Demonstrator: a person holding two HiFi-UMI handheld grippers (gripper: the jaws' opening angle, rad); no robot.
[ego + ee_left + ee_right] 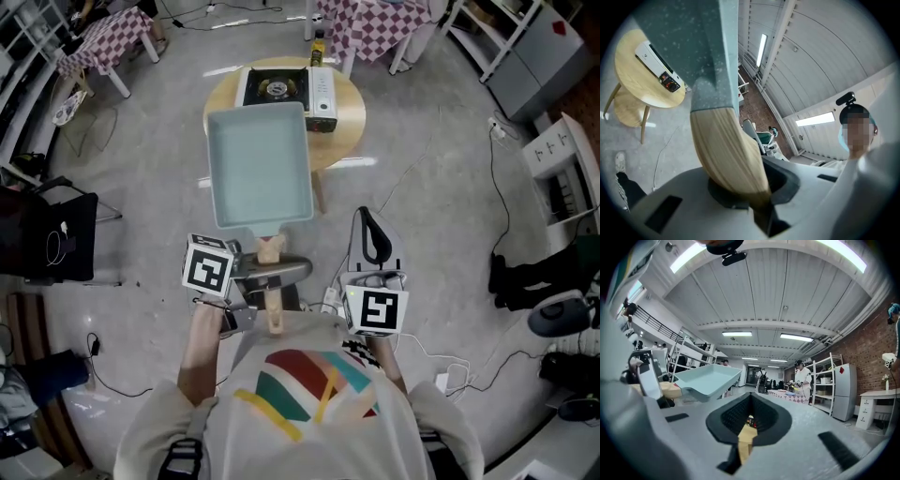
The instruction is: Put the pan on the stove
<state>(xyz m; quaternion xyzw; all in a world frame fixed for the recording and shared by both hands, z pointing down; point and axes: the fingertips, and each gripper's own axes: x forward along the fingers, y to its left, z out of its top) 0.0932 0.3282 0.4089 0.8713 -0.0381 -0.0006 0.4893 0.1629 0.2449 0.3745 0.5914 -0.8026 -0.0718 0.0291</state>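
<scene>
The left tool [270, 274] is clenching the wooden handle [723, 150] of the teal rectangular pan [258, 164], holding it off the floor at the round desk's [350, 117] 6 o'clock edge. The stove [281, 89] is sitting just beyond, at the pan's 12 o'clock. The right tool [749, 423] is pointing away, jaws clenched together.

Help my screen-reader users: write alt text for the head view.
Seen from above, a person's left gripper holds a pale blue rectangular pan by its wooden handle, in front of a round wooden table bearing a portable stove. The right gripper is beside it, holding nothing.
</scene>
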